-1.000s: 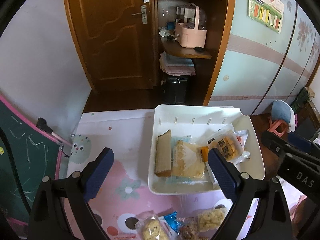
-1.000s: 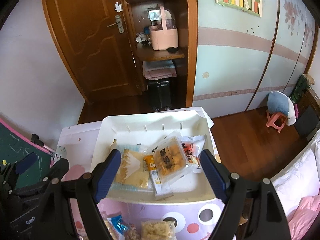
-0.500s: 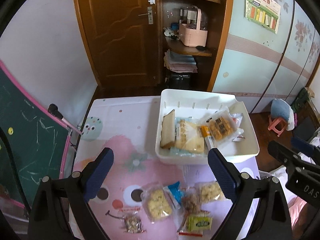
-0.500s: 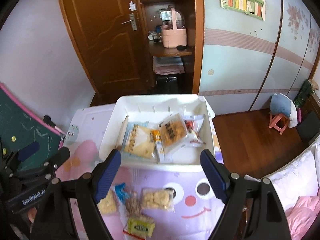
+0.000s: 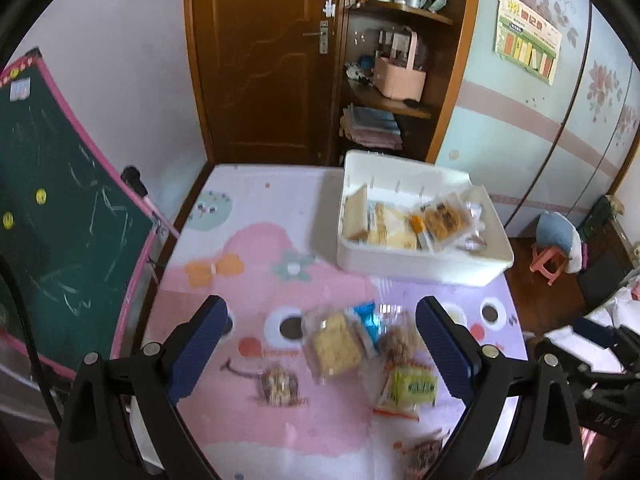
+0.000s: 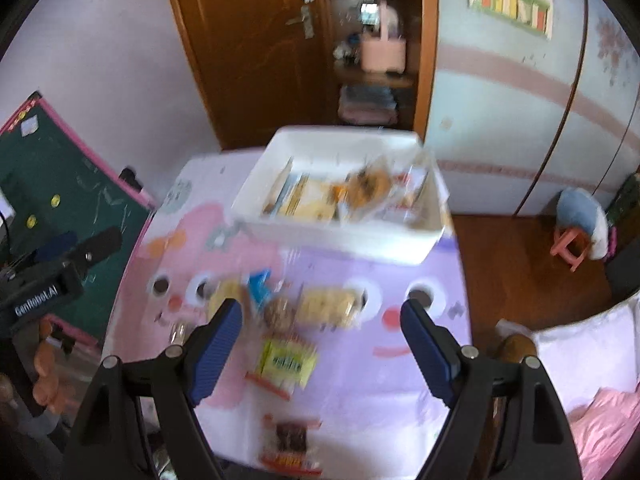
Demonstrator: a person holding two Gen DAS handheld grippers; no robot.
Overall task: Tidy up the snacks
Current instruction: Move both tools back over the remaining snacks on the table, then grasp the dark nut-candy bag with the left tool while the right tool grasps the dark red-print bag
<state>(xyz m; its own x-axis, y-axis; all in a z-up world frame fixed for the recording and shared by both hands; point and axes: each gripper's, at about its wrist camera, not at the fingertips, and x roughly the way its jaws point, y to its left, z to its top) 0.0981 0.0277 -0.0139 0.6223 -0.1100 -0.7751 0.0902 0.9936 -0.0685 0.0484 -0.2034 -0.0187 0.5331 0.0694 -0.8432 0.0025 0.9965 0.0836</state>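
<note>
left hand-held gripper (image 5: 322, 346) and right hand-held gripper (image 6: 322, 344): both gaping wide, carrying nothing | loose snack packets (image 5: 334, 346) lying on table (image 5: 248, 240), near white bin (image 5: 420, 262) | risk: slippery wrappers overlapping, pinching two together or sliding

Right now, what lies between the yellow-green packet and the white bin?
In the left wrist view, between the yellow-green packet and the white bin lie a brown round snack, a blue wrapper, then bare mat.
</note>
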